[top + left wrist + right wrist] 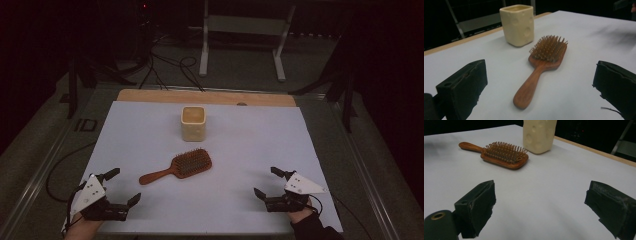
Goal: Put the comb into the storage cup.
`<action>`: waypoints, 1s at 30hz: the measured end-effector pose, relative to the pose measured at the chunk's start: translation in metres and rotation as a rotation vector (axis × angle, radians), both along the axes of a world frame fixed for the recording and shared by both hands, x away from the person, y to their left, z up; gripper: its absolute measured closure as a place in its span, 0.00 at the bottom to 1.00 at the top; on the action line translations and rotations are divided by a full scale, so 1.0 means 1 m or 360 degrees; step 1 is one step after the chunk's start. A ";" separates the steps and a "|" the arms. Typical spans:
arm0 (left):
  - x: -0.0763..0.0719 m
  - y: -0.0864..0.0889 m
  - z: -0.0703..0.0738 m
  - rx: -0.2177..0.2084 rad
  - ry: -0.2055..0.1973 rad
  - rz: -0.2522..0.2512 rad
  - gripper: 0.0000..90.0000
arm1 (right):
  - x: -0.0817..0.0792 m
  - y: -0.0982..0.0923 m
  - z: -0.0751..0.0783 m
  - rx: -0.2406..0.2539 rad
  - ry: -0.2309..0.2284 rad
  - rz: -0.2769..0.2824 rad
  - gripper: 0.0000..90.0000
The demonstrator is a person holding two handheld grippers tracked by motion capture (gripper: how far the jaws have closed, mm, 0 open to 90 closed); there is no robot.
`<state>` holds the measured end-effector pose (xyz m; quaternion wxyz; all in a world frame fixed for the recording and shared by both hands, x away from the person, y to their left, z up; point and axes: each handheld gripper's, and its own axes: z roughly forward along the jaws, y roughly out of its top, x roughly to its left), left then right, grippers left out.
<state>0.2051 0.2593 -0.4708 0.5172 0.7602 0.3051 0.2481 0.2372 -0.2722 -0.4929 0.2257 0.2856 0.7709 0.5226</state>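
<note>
The step in hand looks to be the pick-up of the brown wooden paddle hairbrush (541,65), and the left gripper (121,187) seems best placed for it: its jaws are spread wide and empty, and the brush handle lies straight ahead of them, its rounded end nearest and almost centred in the gap. A good grasp would probably come in low over the white table sheet (240,195), close across the narrow handle rather than the bristled head, and squeeze squarely so the smooth wood does not twist. The right gripper (266,182) is likewise parted and holding nothing, with the brush well ahead and to its left. The brush lies bristles up, near a cream square cup with dimpled sides (517,24) standing beyond its head.
</note>
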 end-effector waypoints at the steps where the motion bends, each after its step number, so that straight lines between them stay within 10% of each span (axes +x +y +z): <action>1: 0.001 0.000 0.002 0.0010 0.0001 -0.0004 0.00 | 0.000 0.000 0.000 -0.0002 -0.0006 -0.0005 0.09; 30: 0.022 -0.011 0.045 0.0110 0.0114 -0.0076 0.00 | -0.001 -0.001 0.002 0.0021 -0.0019 -0.0011 0.09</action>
